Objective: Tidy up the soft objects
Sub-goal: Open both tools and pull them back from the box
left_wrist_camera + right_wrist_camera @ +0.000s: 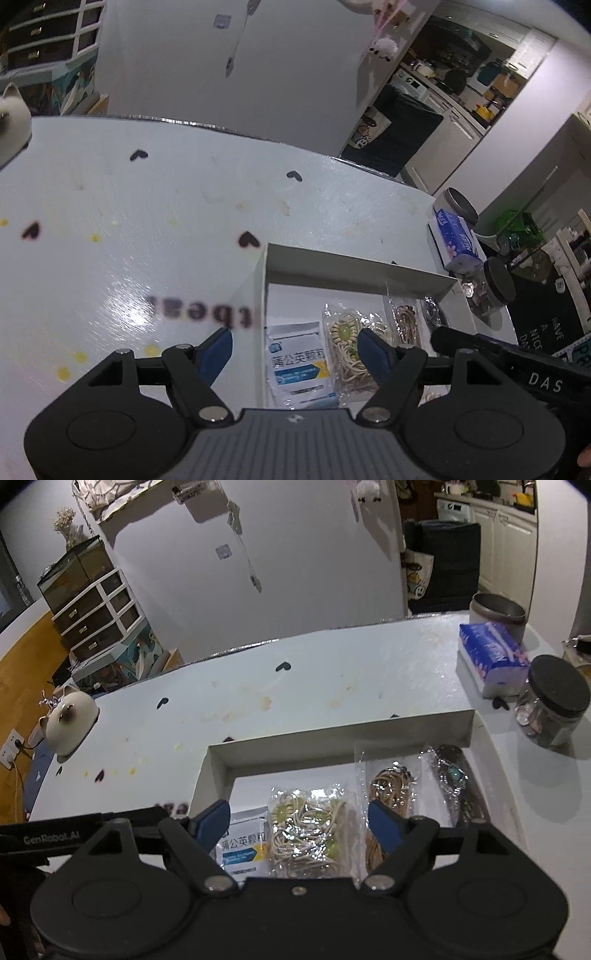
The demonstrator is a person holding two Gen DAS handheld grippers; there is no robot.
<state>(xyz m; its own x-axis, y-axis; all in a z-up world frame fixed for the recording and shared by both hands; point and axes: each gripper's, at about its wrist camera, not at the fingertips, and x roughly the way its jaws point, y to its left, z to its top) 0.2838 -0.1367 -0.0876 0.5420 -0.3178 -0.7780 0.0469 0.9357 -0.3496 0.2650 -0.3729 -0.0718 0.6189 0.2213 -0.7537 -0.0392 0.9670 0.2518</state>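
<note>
A shallow white box point(354, 271) point(332, 734) lies on the white table point(147, 229) point(295, 686). Inside it, side by side, lie a white and blue sachet point(297, 360) point(243, 843), a clear bag of cream and green beaded cords point(349, 350) point(308, 830), a clear bag of brown cords point(406, 321) point(388, 786) and a dark bag point(454, 775). My left gripper point(295, 349) hangs open above the sachet and the box's left wall. My right gripper point(301, 823) hangs open above the beaded bag. Nothing is held by either.
A blue tissue pack point(456, 236) point(493, 657) and a black-lidded jar point(491, 286) point(552, 701) stand right of the box. A metal can point(496, 609) sits behind the pack. A ceramic pig point(70, 720) stands at the table's left. The table's far edge faces a white wall.
</note>
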